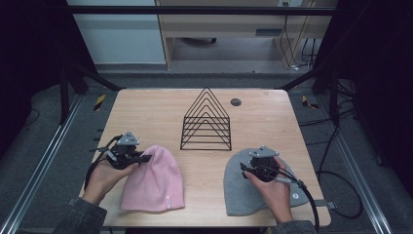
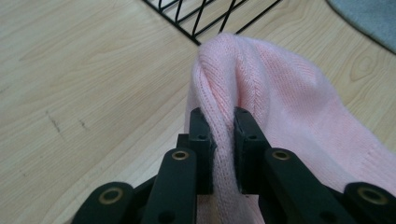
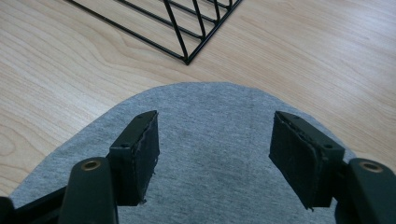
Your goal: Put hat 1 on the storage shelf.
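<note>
A pink knit beanie (image 1: pixel 153 180) lies at the front left of the wooden table (image 1: pixel 146 112). My left gripper (image 1: pixel 145 158) is shut on a pinched fold near the crown of the pink beanie (image 2: pixel 280 102), and the fabric bunches up between the two black pads (image 2: pixel 201 135). A grey beanie (image 1: pixel 238 190) lies flat at the front right. Over the grey beanie (image 3: pixel 210 154) my right gripper (image 3: pixel 212 140) hovers open, its pads (image 3: pixel 140 149) wide apart with nothing pressed between them. In the high view the right gripper (image 1: pixel 251 168) sits above the grey beanie's crown.
A black wire rack (image 1: pixel 206 122) of triangular dividers stands in the middle of the table, just beyond both beanies. Its corner is seen in the left gripper view (image 2: pixel 196 28) and in the right gripper view (image 3: pixel 187 42). A small dark round disc (image 1: pixel 235 102) sits at the far right.
</note>
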